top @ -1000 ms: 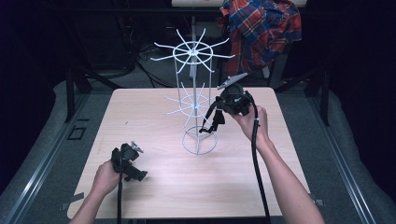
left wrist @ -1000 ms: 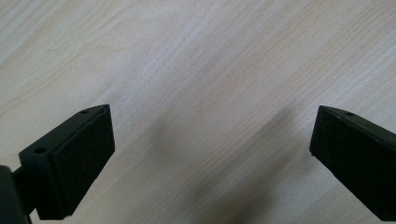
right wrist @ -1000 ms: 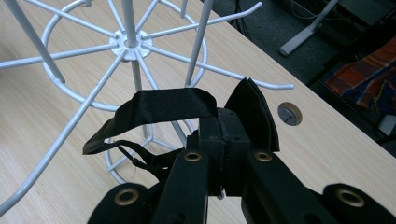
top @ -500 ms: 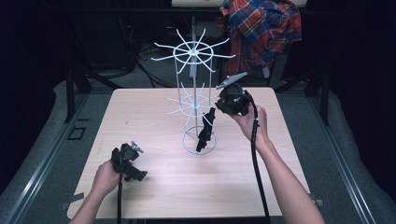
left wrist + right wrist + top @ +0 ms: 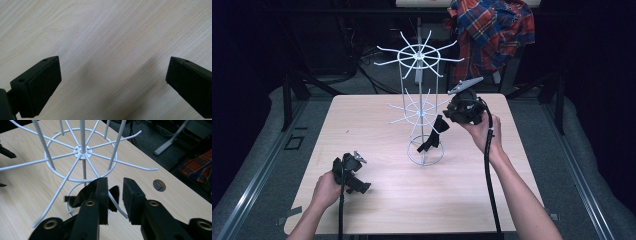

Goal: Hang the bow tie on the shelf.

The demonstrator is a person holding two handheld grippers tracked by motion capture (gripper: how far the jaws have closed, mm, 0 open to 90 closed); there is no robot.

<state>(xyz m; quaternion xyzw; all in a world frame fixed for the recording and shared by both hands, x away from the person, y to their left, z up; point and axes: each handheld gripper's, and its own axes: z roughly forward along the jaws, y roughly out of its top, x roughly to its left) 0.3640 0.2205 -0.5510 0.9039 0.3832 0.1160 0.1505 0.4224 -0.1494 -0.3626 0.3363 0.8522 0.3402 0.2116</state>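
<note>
A white wire rack (image 5: 421, 107) with two tiers of spokes stands at the middle of the table. A black cloth piece (image 5: 428, 142) hangs from a lower spoke (image 5: 117, 205), above the rack's base ring. My right gripper (image 5: 446, 120) sits just right of it at spoke height. In the right gripper view its jaws (image 5: 115, 183) have just been opening, with the spoke's tip in the narrow gap and the cloth (image 5: 85, 193) behind one jaw, free of the pads. My left gripper (image 5: 361, 186) rests low at the front left, jaws wide (image 5: 112, 67) over bare wood.
The light wooden table (image 5: 377, 125) has a round cable hole (image 5: 159, 185) near its edge. A plaid shirt (image 5: 492, 30) hangs behind the table at the back right. Dark stands and cables lie on the floor beyond.
The black cloth has dropped down and left from beside the right gripper and now hangs lower on the rack. The right jaws have parted. The left hand has not moved.
</note>
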